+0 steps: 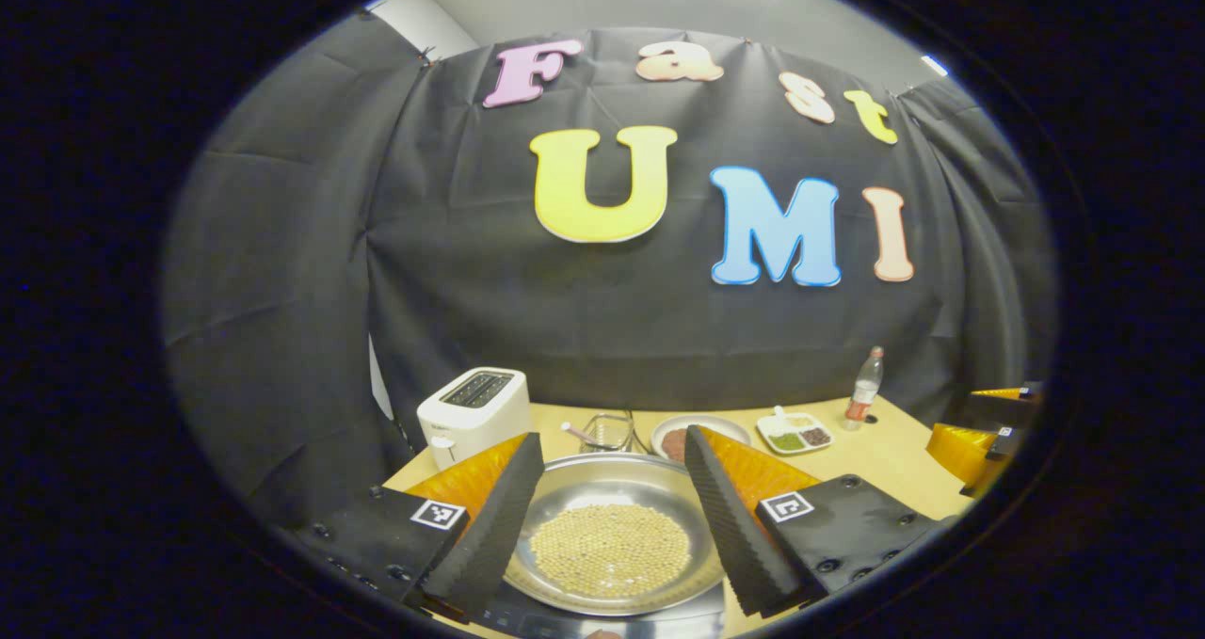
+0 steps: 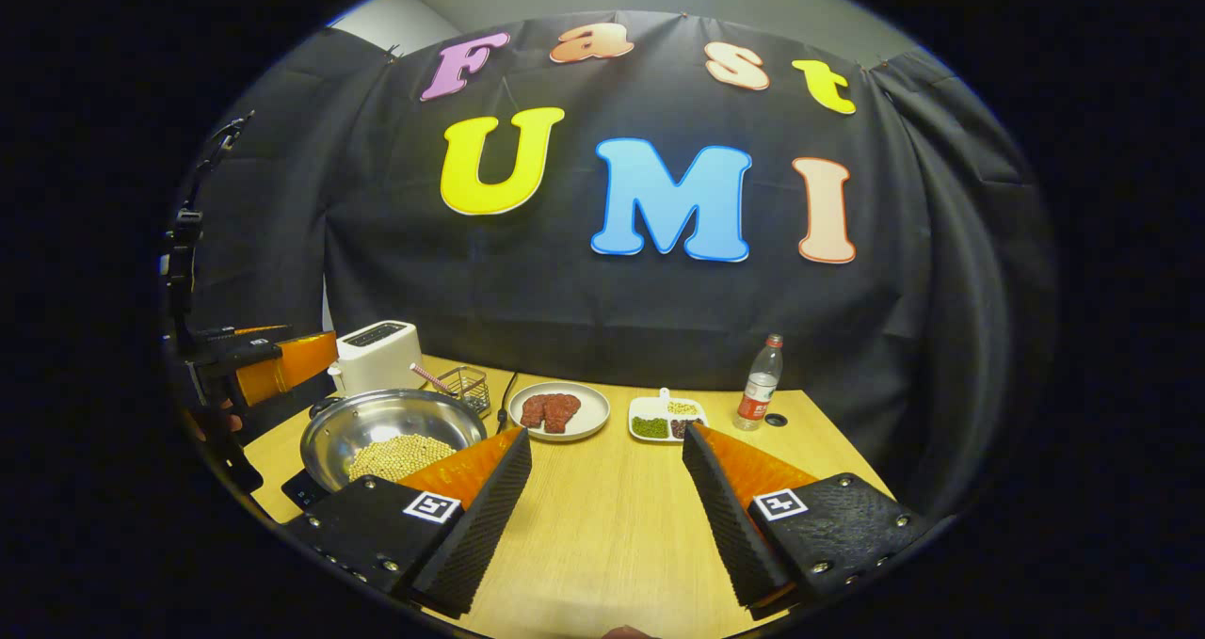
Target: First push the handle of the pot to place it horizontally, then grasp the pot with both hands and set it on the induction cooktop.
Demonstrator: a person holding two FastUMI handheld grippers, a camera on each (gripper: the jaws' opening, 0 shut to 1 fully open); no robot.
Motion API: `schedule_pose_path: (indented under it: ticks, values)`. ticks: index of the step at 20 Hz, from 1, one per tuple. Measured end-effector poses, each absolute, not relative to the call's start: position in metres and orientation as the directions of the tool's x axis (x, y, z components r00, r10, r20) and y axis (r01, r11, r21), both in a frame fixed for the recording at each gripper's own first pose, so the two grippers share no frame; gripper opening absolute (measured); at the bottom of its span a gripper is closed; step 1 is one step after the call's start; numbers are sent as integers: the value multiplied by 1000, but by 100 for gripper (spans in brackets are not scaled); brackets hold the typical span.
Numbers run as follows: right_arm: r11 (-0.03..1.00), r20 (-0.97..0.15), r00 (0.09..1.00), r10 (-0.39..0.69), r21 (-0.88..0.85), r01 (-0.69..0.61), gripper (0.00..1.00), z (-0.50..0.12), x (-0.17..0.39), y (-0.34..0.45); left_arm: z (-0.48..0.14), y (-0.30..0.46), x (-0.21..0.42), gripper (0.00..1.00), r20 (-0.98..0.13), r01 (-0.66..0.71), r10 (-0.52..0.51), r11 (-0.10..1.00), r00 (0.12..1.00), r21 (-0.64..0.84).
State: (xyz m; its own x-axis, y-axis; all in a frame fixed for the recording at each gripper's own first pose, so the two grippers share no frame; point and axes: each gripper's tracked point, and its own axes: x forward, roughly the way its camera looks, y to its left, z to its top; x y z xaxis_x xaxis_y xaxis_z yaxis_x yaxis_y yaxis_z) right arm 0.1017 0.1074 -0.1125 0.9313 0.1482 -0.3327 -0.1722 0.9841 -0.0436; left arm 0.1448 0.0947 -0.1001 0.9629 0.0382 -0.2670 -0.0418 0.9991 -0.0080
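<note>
**Sitting on the cooktop, the pot lies between spread fingers**

Filling the bottom centre of the left gripper view, the pot (image 1: 612,517) is a shallow steel pan with a heap of pale round beans in its middle. It rests on the dark induction cooktop (image 1: 565,620), whose edge shows as a thin strip at the very bottom of the frame. The left gripper (image 1: 612,474) hangs above it with its fingers spread wide: one finger (image 1: 490,526) crosses the pot's left rim in the picture, the other crosses the right rim, and the beans lie in the gap between them. Whether either finger touches the steel cannot be told.

In the right gripper view the pot (image 2: 391,437) sits at lower left, on the cooktop (image 2: 301,490) at the wooden table's (image 2: 602,517) near left corner. The right gripper (image 2: 602,465) is low in the frame, its fingers likewise spread, with bare tabletop between them; its left-hand finger overlaps the pot's near right rim in the picture, and contact cannot be judged. At the left edge of this view, the left gripper (image 2: 273,361) shows just above and left of the pot.

Behind the pot stand a white toaster (image 1: 473,413) and a small wire basket (image 1: 607,429). Right of these, toward the middle, are a plate of red meat (image 2: 558,410), a divided dish (image 2: 666,420) of beans, and a bottle (image 2: 759,369).
</note>
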Motion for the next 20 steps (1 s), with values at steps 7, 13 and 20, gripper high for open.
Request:
schedule_pose_path:
  ticks: [7, 13, 20]
  values:
    - [987, -261, 953, 157, 14, -159, 98, -74, 46, 22, -38, -6, 75, 98, -161, -29, 31, 1000, 986, 10]
    - [990, -193, 972, 135, 51, -128, 97, -32, 22, -15, 8, -41, 31, 98, -94, -15, 16, 1000, 995, 6]
    - [995, -147, 984, 102, 31, -99, 97, -17, -8, -11, 31, -12, -3, 98, -28, -36, 37, 999, 999, 27]
